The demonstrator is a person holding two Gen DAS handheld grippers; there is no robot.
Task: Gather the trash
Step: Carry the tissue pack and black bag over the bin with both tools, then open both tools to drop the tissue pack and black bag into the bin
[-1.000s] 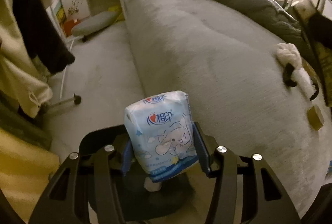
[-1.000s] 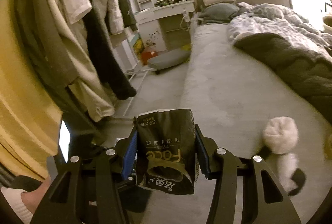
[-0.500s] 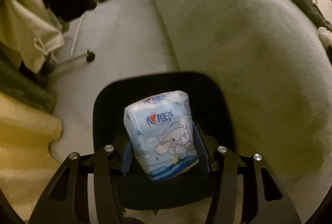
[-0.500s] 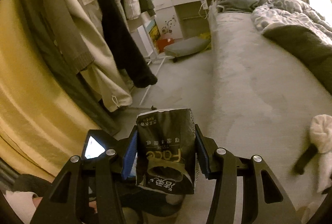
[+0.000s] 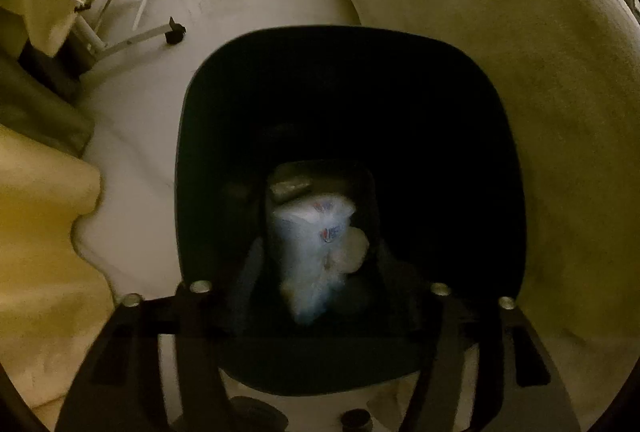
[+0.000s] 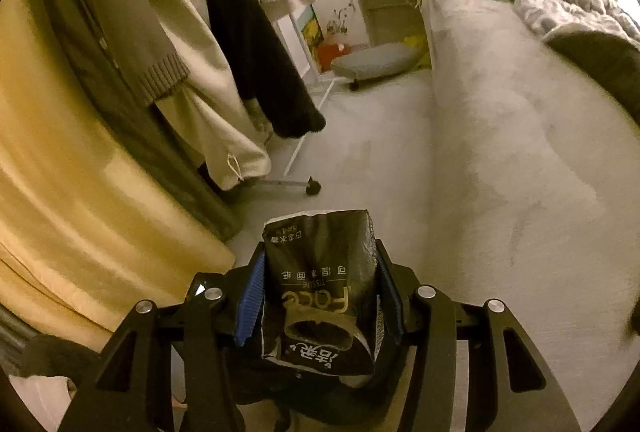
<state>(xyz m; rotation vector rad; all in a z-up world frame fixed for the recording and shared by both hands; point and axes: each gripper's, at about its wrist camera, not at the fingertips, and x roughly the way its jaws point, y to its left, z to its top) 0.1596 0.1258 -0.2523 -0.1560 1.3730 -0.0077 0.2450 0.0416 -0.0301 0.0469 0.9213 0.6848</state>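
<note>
Claws first: my left claw (image 5: 320, 272) points almost straight down into the black bin (image 5: 200, 136); its jaws have just been opening, and the blue-and-white tissue pack (image 5: 316, 240) sits blurred between them, down inside the bin, no longer pinched as far as I can tell. My right claw (image 6: 320, 296) is clamped on the black tissue pack (image 6: 320, 280), blue pads pressing both its sides, held above the floor (image 6: 368, 152). Beyond it hang clothes (image 6: 192, 44) on the left, and the bed (image 6: 520, 112) runs along the right.
</note>
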